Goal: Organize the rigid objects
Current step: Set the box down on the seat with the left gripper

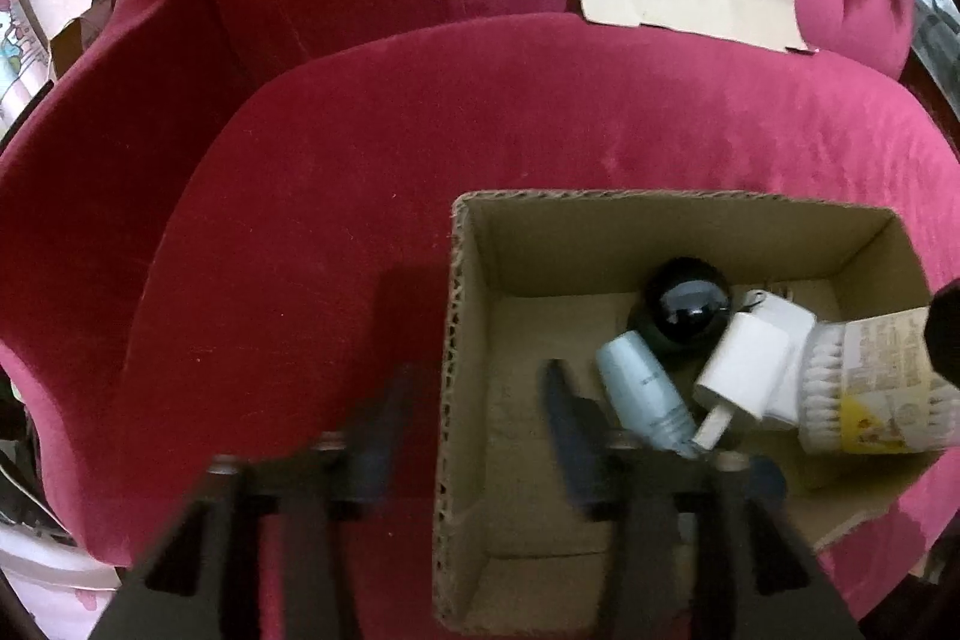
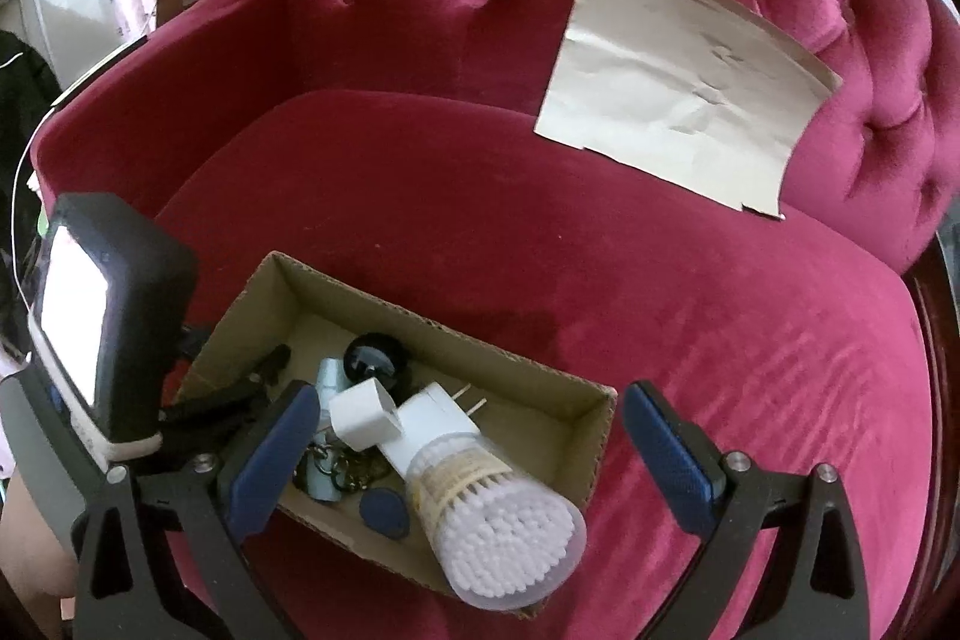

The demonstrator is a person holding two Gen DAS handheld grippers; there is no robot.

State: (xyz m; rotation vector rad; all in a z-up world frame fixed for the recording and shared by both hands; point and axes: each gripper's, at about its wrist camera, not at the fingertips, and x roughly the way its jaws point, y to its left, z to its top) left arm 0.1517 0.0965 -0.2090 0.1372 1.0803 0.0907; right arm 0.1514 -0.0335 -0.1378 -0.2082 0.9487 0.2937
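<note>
Corrugated cardboard box point(image 2: 576, 418) sits on red velvet sofa point(image 2: 660, 292). In it: clear plastic swab tub point(image 2: 504, 526), two white plugs point(image 2: 366, 415), glossy black ball point(image 1: 687, 307), pale blue bottle point(image 1: 642, 388), blue oval fob point(image 2: 384, 511). My right gripper point(image 2: 471, 451) hangs above the box, fingers wide apart, holding nothing. My left gripper point(image 1: 474, 421) is open and straddles the box's left wall, blurred.
</note>
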